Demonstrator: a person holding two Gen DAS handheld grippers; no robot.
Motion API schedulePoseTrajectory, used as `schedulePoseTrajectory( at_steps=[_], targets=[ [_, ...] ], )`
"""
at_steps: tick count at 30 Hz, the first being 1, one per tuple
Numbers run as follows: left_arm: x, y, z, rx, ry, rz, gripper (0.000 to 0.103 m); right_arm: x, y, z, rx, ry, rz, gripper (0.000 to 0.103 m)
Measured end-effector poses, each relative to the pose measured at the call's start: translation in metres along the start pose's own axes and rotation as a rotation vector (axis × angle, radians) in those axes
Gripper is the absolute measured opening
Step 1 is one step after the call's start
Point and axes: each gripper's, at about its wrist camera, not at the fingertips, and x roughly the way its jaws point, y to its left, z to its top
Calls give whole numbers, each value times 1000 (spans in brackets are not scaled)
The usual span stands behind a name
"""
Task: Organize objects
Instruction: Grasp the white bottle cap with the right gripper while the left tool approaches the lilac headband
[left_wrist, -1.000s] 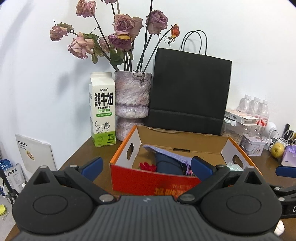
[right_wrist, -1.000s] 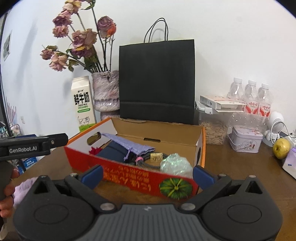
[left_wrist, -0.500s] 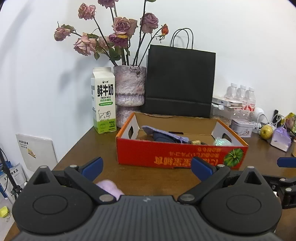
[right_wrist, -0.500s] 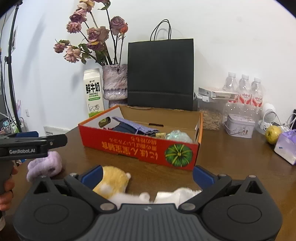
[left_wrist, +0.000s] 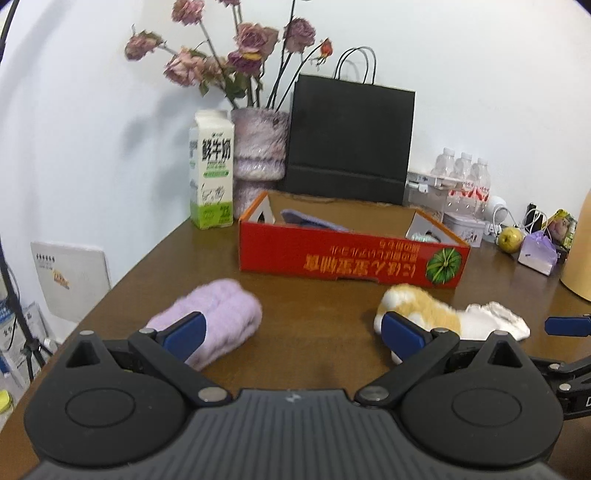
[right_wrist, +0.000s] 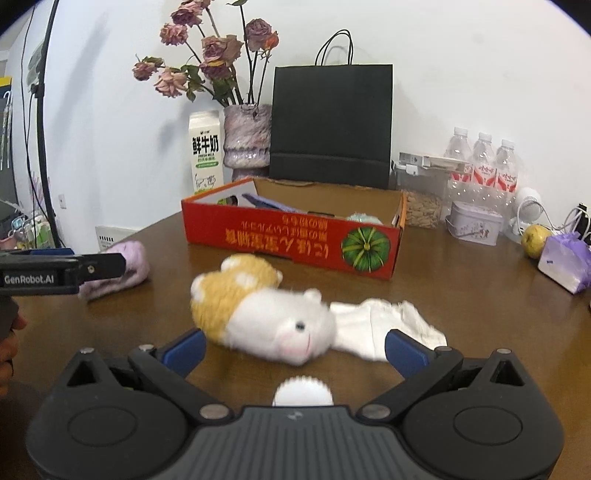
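A red cardboard box (left_wrist: 351, 258) (right_wrist: 295, 236) stands open on the brown table, with a purple cloth and other items inside. A fluffy purple sock (left_wrist: 218, 317) (right_wrist: 118, 269) lies in front of it at the left. A yellow-and-white plush toy (right_wrist: 258, 310) (left_wrist: 417, 306) lies at the front with a white sock (right_wrist: 388, 325) (left_wrist: 495, 319) beside it. A small white ridged round thing (right_wrist: 303, 393) lies near me. My left gripper (left_wrist: 291, 332) is open and empty, its left finger over the purple sock. My right gripper (right_wrist: 295, 347) is open and empty, just short of the plush toy.
Behind the box stand a milk carton (left_wrist: 211, 173), a vase of dried roses (left_wrist: 258, 155) and a black paper bag (left_wrist: 351, 140). At the right are water bottles (right_wrist: 480, 162), a tin (right_wrist: 474, 223), an apple (right_wrist: 535, 236) and a purple pouch (right_wrist: 565, 264).
Both grippers have drawn back from the box toward the table's front. The purple sock, plush toy and white sock have come into view in front of them.
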Motion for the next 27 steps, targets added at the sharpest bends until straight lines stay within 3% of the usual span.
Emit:
schedulePoseTrajectory(
  at_steps=[10, 13, 15, 22, 26, 27],
  targets=[
    [-19, 3, -24, 50, 50, 16, 103, -10, -4, -25, 18, 76, 9, 103],
    [-22, 3, -27, 63, 58, 10, 103, -9, -5, -28, 21, 93, 17, 99],
    [-23, 4, -27, 58, 53, 11, 103, -6, -6, -27, 34, 104, 25, 88],
    [-22, 5, -27, 52, 60, 4, 103, 7, -7, -23, 44, 137, 24, 69],
    [-22, 5, -27, 47, 59, 2, 103, 14, -3, -19, 23, 137, 6, 39],
    [-22, 5, -27, 46, 59, 2, 103, 15, -3, -19, 23, 137, 9, 39]
  ],
)
